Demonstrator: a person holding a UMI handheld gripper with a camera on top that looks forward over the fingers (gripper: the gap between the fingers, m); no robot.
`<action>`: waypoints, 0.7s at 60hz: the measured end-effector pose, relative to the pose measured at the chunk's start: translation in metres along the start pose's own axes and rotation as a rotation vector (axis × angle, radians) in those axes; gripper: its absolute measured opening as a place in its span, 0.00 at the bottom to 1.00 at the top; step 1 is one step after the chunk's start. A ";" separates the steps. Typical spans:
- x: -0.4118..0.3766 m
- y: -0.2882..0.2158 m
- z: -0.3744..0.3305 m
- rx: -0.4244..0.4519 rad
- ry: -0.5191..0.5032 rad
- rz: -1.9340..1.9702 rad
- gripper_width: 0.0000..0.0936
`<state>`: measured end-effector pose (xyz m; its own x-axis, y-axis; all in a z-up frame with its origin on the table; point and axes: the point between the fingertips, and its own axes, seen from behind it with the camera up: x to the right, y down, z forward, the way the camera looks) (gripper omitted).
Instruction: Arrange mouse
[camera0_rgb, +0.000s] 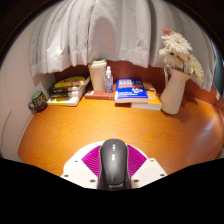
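Observation:
A dark grey computer mouse (113, 160) sits between my gripper's two fingers, its nose pointing ahead over the wooden table (90, 125). My gripper (113, 150) is shut on the mouse, with the magenta pads (92, 158) pressed against its left and right sides. The mouse appears held above the table's near part. Its rear end is hidden low between the fingers.
Along the table's back stand a stack of books (68, 90), a beige box (97, 75), a small bottle (109, 80), blue books (135, 93) and a vase of flowers (174, 90). A small green item (38, 99) sits at the far left. White curtains (100, 30) hang behind.

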<state>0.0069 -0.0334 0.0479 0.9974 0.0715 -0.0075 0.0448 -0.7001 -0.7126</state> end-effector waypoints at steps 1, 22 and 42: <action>-0.001 0.010 0.004 -0.019 0.002 0.000 0.35; -0.002 0.061 0.025 -0.085 0.001 0.035 0.45; -0.007 0.005 -0.031 -0.019 -0.015 0.049 0.82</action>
<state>0.0019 -0.0590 0.0660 0.9975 0.0474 -0.0529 -0.0030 -0.7163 -0.6978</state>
